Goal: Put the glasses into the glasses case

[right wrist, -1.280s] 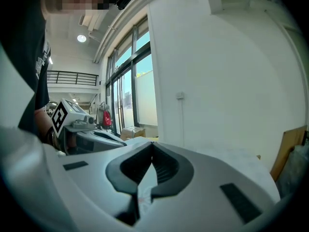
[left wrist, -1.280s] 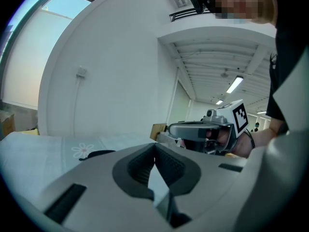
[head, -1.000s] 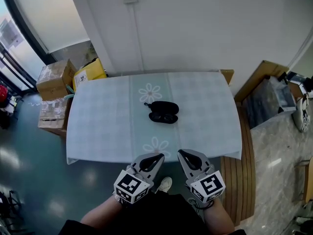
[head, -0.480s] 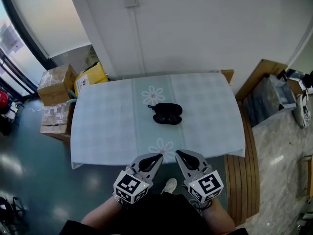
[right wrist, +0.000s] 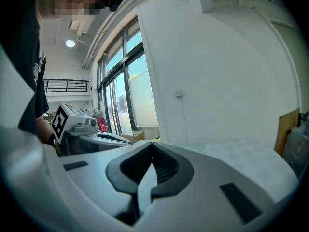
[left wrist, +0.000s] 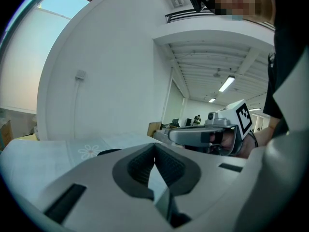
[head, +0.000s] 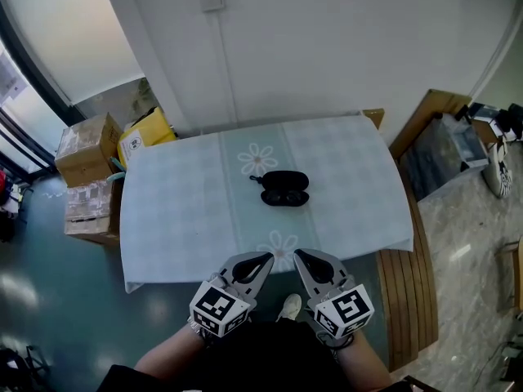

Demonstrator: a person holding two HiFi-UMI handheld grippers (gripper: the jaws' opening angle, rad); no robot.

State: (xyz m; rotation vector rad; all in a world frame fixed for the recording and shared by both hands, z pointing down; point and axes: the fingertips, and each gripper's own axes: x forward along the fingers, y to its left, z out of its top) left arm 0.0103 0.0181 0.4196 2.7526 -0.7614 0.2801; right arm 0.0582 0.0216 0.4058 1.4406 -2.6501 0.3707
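A black glasses case (head: 280, 180) lies near the middle of the table (head: 180, 211), which has a pale green checked cloth. Dark glasses (head: 286, 198) rest against the case's near side. Both grippers are held close to my body, short of the table's near edge and well apart from the case. The left gripper (head: 265, 259) is shut and holds nothing, and so is the right gripper (head: 299, 256). In the left gripper view the jaws (left wrist: 154, 144) meet at the tips, with the case (left wrist: 109, 152) a low dark shape beyond. In the right gripper view the jaws (right wrist: 152, 144) are closed too.
Cardboard boxes (head: 86, 137) and a yellow box (head: 148, 129) stand on the floor left of the table. A white wall runs behind it. A slatted wooden bench (head: 409, 300) lies along its right side, and a grey bag (head: 445, 158) sits beyond that.
The head view has shifted slightly, so the table sits a little differently in the picture. Both grippers stay shut near my body. Case and glasses have not moved on the cloth.
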